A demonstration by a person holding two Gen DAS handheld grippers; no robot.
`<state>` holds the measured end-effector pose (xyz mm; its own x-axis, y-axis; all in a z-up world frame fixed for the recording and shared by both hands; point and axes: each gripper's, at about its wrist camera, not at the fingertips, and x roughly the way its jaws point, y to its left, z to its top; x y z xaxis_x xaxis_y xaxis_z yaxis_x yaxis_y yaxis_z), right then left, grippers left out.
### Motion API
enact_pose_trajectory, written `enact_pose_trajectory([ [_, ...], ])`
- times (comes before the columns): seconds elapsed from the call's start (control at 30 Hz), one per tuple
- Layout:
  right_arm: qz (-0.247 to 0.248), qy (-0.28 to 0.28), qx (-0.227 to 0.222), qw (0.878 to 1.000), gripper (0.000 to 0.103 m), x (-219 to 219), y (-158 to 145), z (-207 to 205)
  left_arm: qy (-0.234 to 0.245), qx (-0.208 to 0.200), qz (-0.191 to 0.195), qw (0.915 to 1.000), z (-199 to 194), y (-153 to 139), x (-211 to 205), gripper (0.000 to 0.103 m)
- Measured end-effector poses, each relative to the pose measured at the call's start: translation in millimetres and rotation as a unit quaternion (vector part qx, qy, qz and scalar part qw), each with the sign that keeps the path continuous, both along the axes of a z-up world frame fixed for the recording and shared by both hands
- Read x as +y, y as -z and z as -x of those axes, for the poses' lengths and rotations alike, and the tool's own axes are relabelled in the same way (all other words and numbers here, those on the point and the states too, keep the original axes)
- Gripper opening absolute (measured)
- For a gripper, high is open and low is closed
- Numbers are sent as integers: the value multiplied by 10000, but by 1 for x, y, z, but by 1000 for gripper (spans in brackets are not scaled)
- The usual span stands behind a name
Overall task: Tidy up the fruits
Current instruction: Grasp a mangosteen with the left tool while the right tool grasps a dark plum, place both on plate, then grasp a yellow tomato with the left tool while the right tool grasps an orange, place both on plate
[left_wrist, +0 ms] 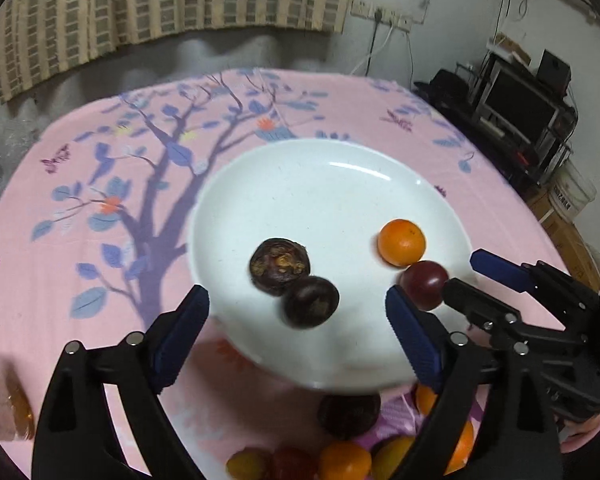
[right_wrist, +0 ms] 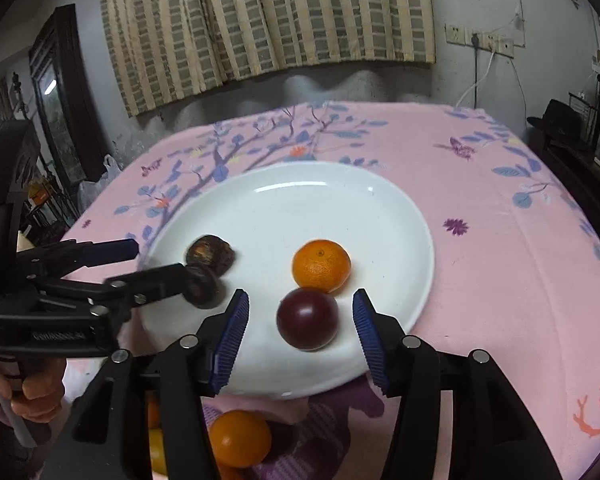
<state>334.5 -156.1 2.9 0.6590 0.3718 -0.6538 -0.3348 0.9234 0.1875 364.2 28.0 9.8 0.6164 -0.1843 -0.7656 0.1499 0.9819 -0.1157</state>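
Both tools are over the near edge of the white plate (right_wrist: 380,200), which sits on a surface covered by a pink cloth printed with a tree and leaves (right_wrist: 500,240). The right tool (right_wrist: 300,336) has its jaws spread wide on either side of a dark red plum-like fruit (right_wrist: 307,318) lying on the plate just below a mandarin (right_wrist: 321,266); the pads do not touch it, so nothing is gripped. The left tool (left_wrist: 298,336) is likewise spread open and empty, with two dark wrinkled fruits (left_wrist: 294,278), touching each other, on the plate ahead of it. Four fruits are thus on the plate. More remain off it at the bottom of both frames: another mandarin (right_wrist: 240,438) and a cluster of orange, yellow and dark pieces (left_wrist: 340,456). Judgement: the step in hand is placing fruit on the plate, with the red fruit apparently just set down or about to be taken; I cannot tell which. The next move would call for a tool to go to the loose pile near the lower edge and close gently on one round, roll-prone piece. Room: striped curtain (right_wrist: 260,20) upper centre, wall sockets (right_wrist: 484,40) upper right, a monitor on a shelf (left_wrist: 520,108) at right.
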Motion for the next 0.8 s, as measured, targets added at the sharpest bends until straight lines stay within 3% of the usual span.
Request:
enact_pose_trajectory([
  [0.17, -205, -477, 172, 9985, 61, 4, -7, 38, -424, -334, 139, 9984, 65, -16, 30, 98],
  [0.4, -92, -768, 465, 9959, 61, 7, 15, 81, -983, -352, -9, 9945, 133, 13, 53, 98],
  [0.57, -25, -861, 652, 9941, 61, 9, 24, 84, -1112, -114, 150, 9936, 152, 29, 70, 98],
  [0.8, 65, -971, 898, 9912, 61, 16, 35, 83, -1093, -87, 194, 9938, 163, 34, 73, 98],
])
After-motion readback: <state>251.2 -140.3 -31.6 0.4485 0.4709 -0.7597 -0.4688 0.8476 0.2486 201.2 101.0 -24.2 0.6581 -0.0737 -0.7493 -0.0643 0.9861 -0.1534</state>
